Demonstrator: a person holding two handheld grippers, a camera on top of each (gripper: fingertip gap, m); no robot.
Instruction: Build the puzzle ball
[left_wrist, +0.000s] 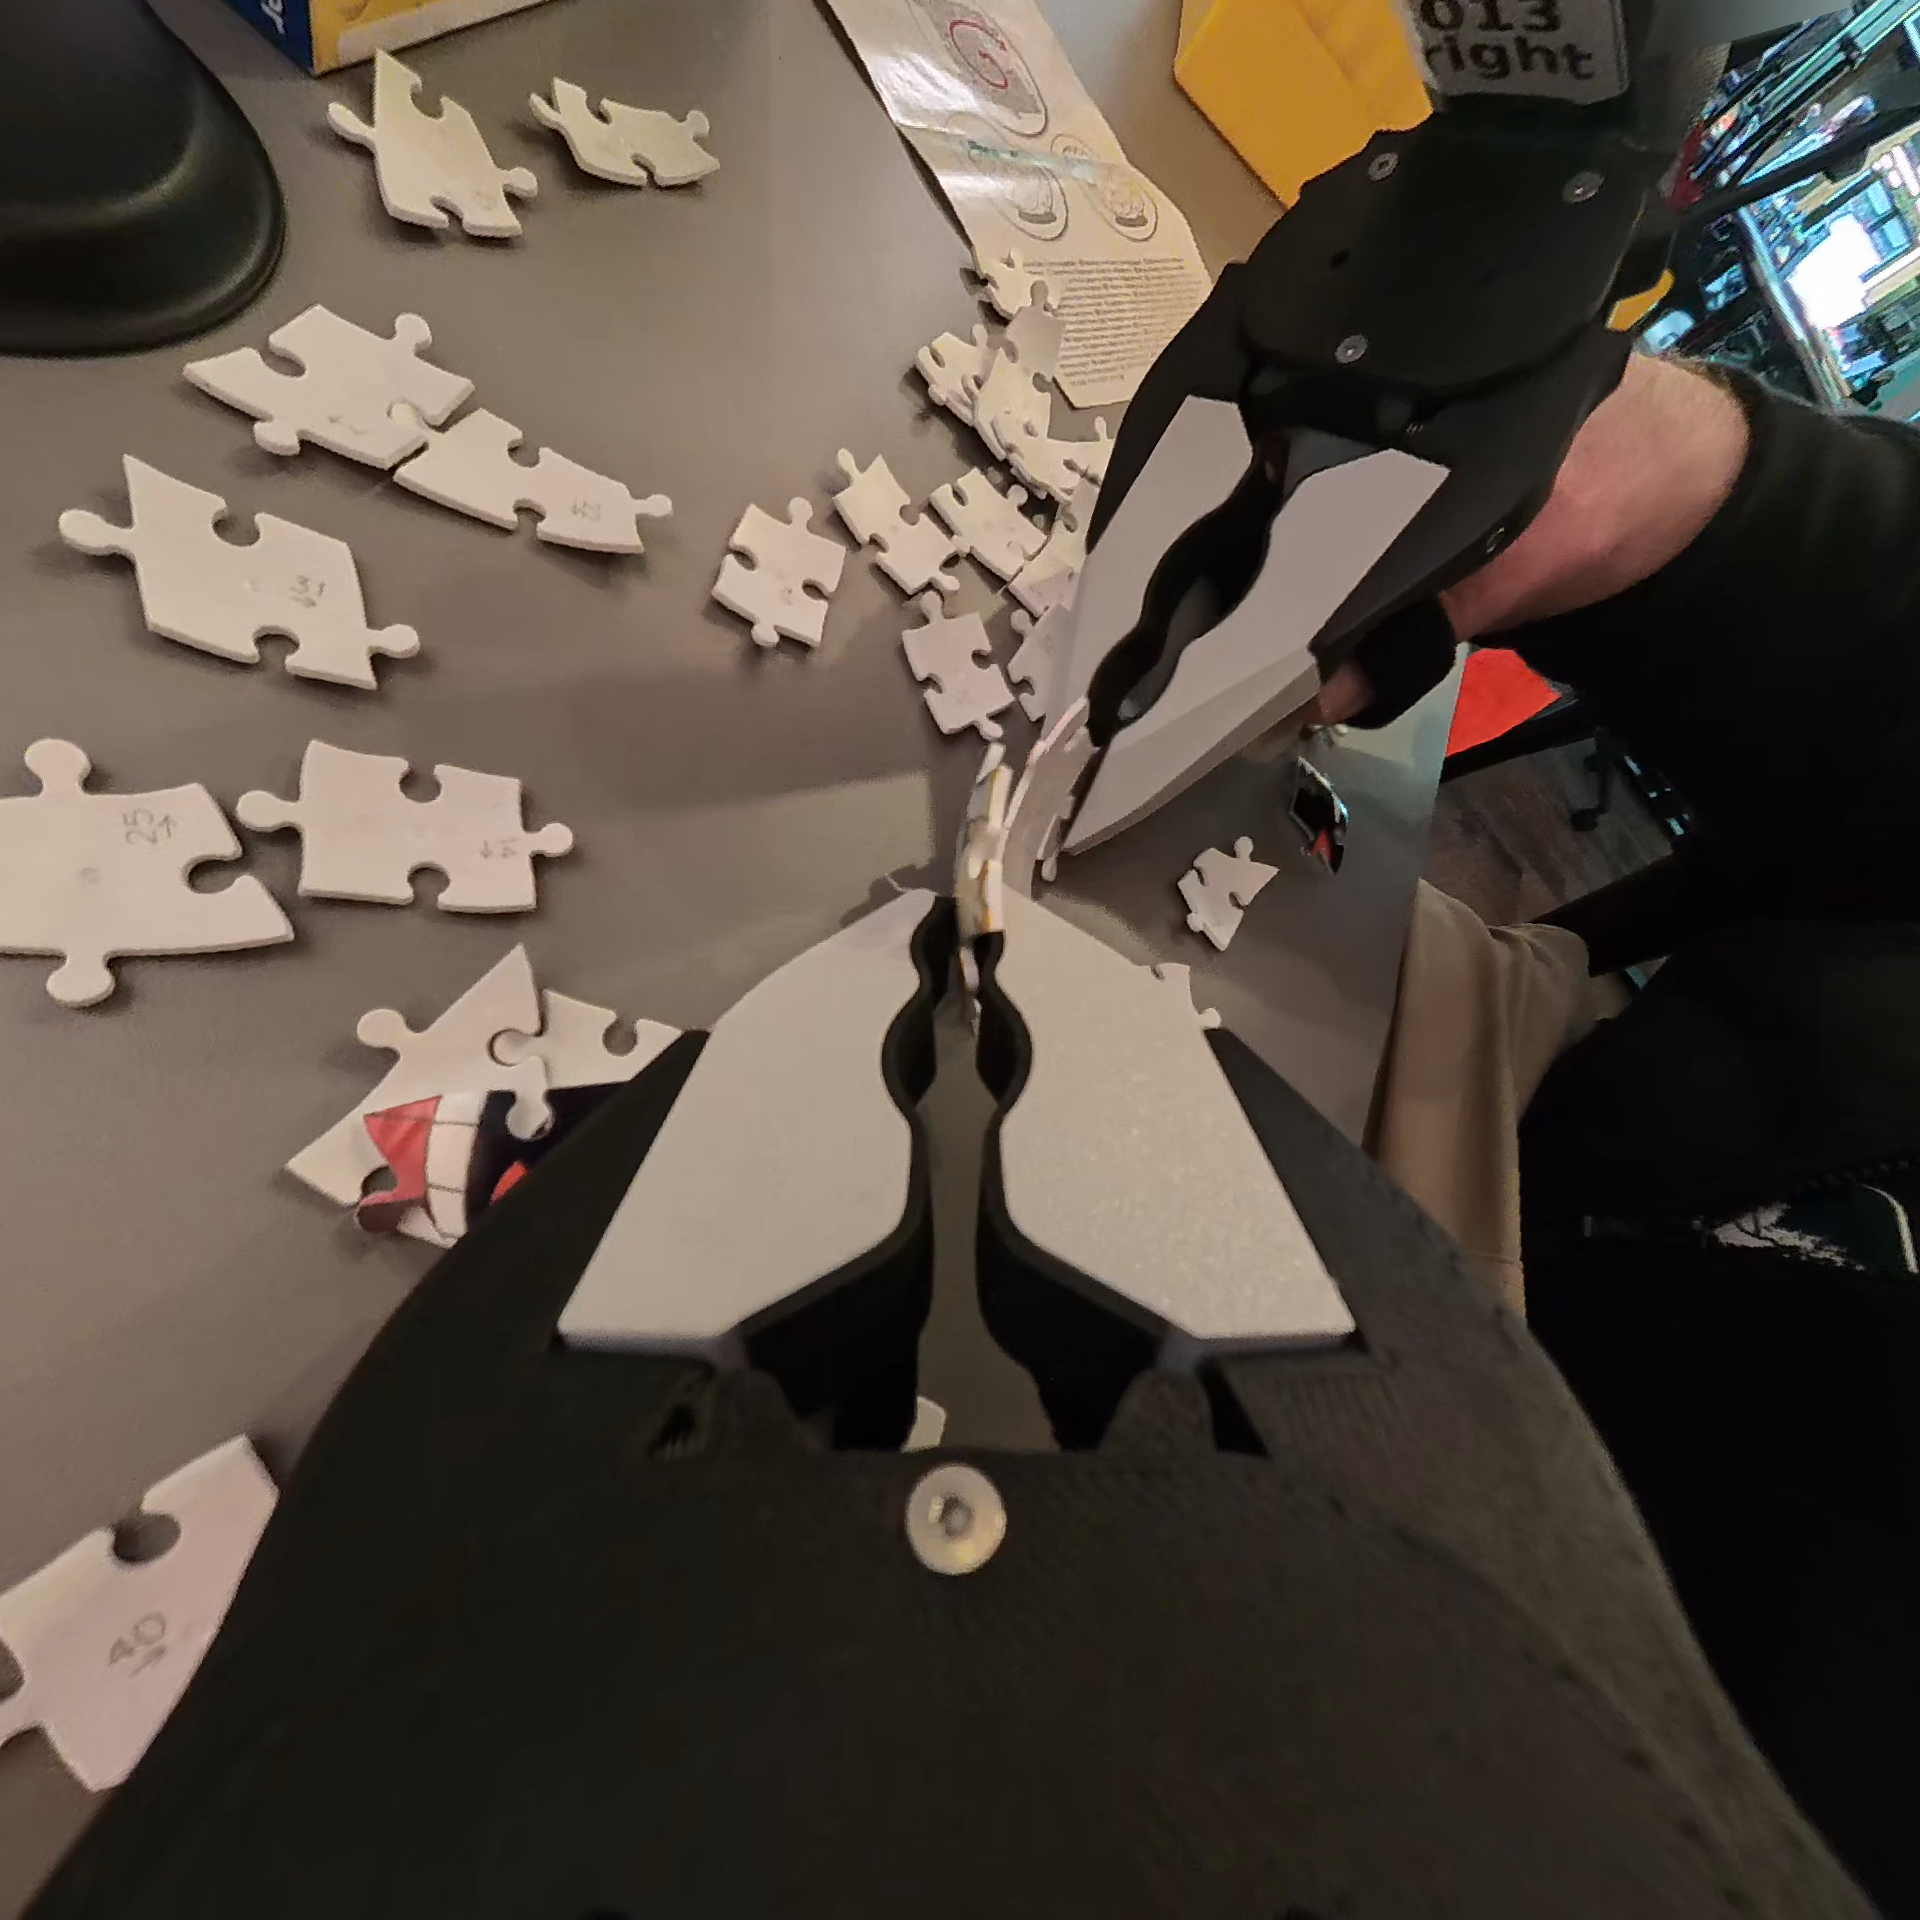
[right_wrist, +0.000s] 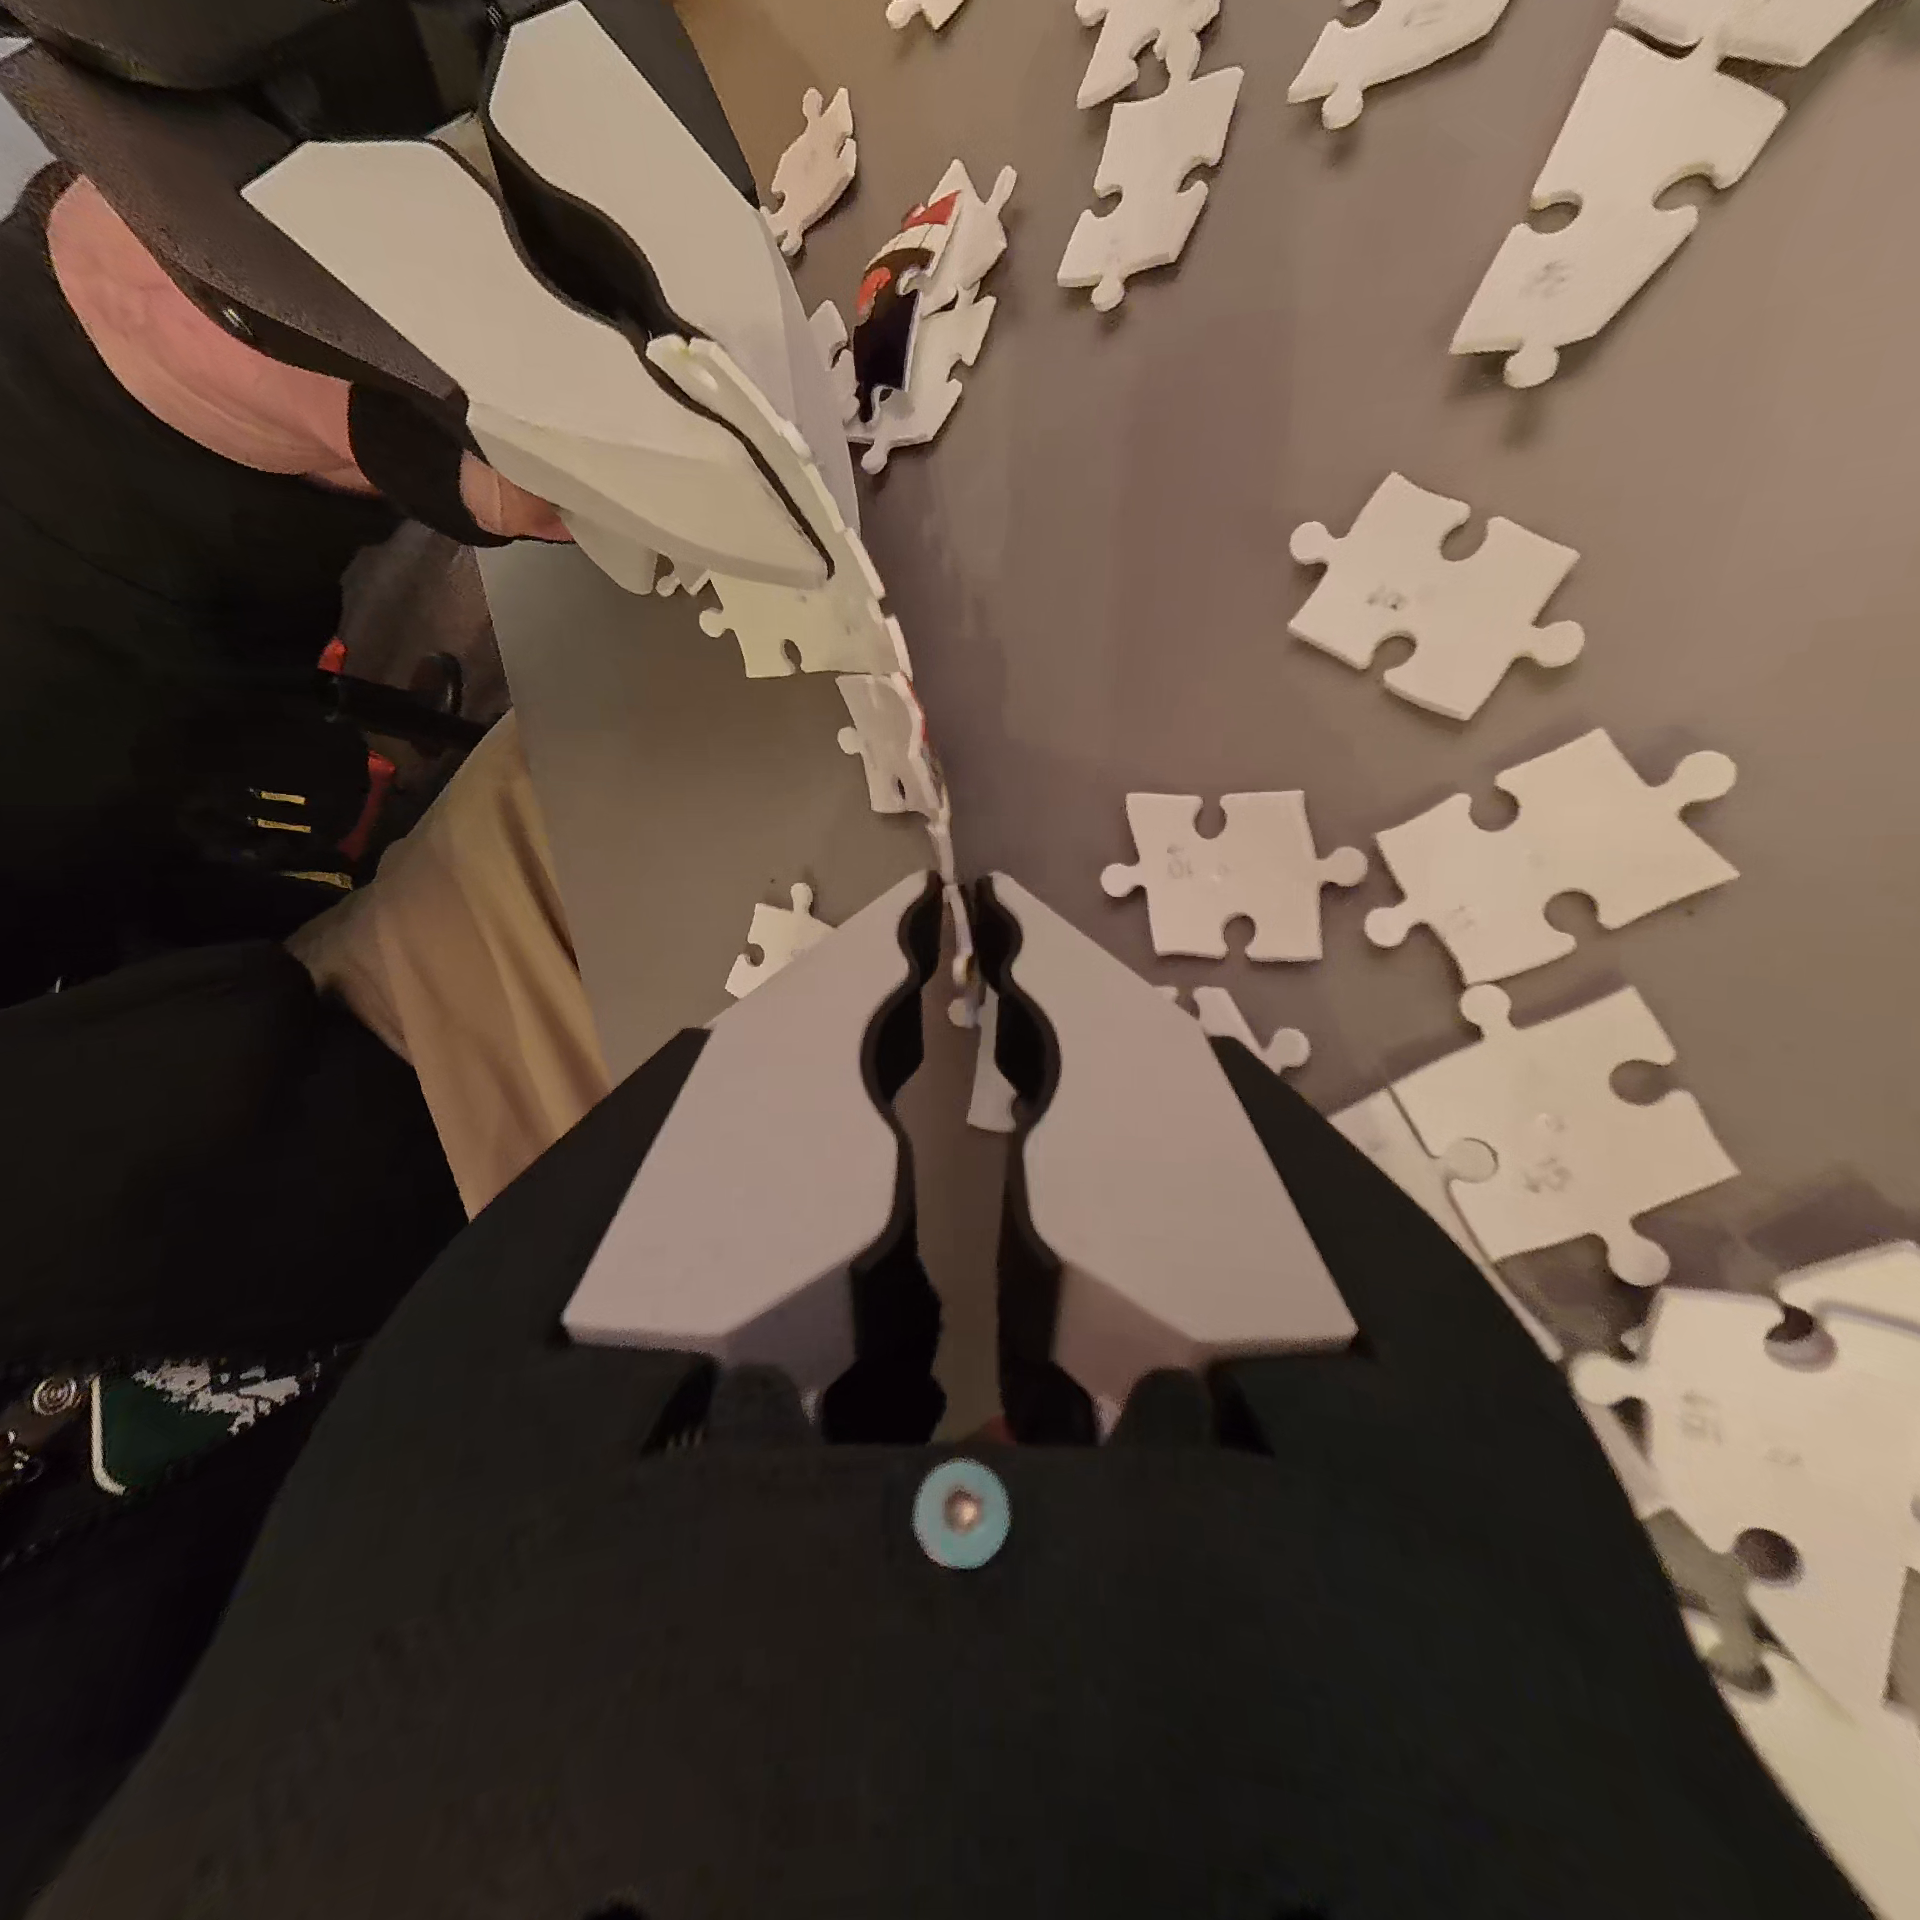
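A short curved chain of joined white puzzle pieces (left_wrist: 987, 831) hangs edge-on between my two grippers above the grey table (left_wrist: 644, 675). My left gripper (left_wrist: 961, 914) is shut on one end of the chain. My right gripper (left_wrist: 1060, 821) comes in from the upper right and is shut on the other end. In the right wrist view the chain (right_wrist: 883, 748) runs from my right gripper (right_wrist: 956, 894), shut on it, up to the left gripper (right_wrist: 842, 551). Part of the chain is hidden between the fingers.
Several loose white pieces (left_wrist: 239, 592) lie face down across the table, with a pile (left_wrist: 997, 488) by a leaflet (left_wrist: 1018, 135). One piece shows its red and black printed face (left_wrist: 426, 1153). A black rounded base (left_wrist: 125, 208) and a yellow box (left_wrist: 1299, 94) stand at the back. The table edge (left_wrist: 1403, 935) is on the right.
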